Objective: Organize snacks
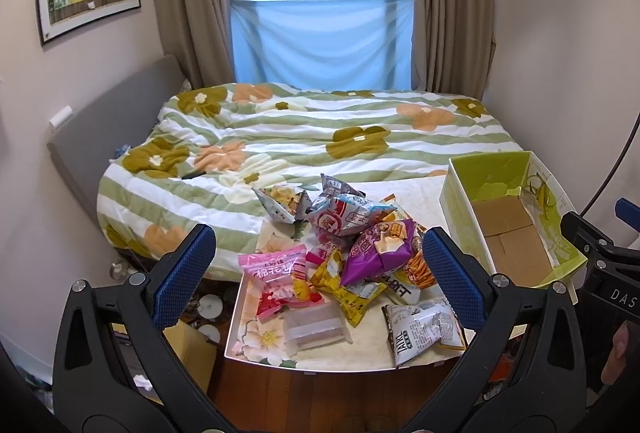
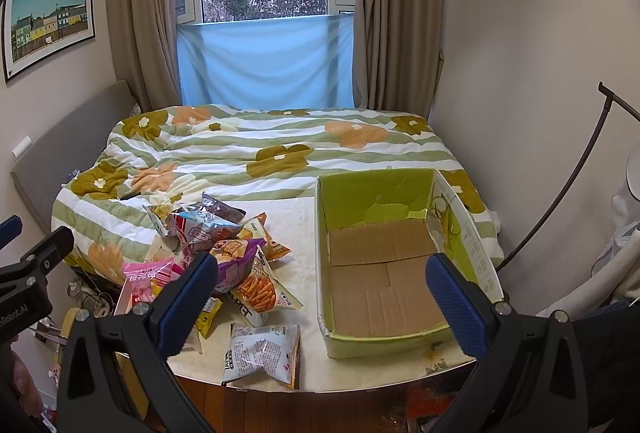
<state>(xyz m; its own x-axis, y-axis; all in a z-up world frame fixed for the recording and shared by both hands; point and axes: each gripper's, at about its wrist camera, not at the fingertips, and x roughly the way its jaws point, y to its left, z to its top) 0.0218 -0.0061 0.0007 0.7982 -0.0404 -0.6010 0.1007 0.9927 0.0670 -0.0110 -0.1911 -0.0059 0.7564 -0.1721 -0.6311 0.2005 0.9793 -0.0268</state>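
A heap of snack bags lies on a white floral tabletop (image 1: pixel 404 353) (image 2: pixel 304 229) at the foot of a bed. On top is a purple bag (image 1: pixel 376 253) (image 2: pixel 236 261). Around it lie a pink bag (image 1: pixel 276 277) (image 2: pixel 146 279), a yellow bag (image 1: pixel 348 293), an orange-stick bag (image 2: pixel 260 293), a clear packet (image 1: pixel 314 325) and a white bag (image 1: pixel 422 329) (image 2: pixel 262 353) near the front edge. To the right stands an empty green cardboard box (image 1: pixel 512 237) (image 2: pixel 376 273). My left gripper (image 1: pixel 320 273) hangs open above the heap. My right gripper (image 2: pixel 322 297) hangs open, spanning the heap's right side and the box.
A bed with a green-striped flowered duvet (image 1: pixel 320 129) (image 2: pixel 280 149) lies behind the tabletop, with a grey headboard (image 1: pixel 112 117) at the left and walls on both sides. Wooden floor (image 1: pixel 320 401) shows below the front edge. Clutter sits on the floor at the left.
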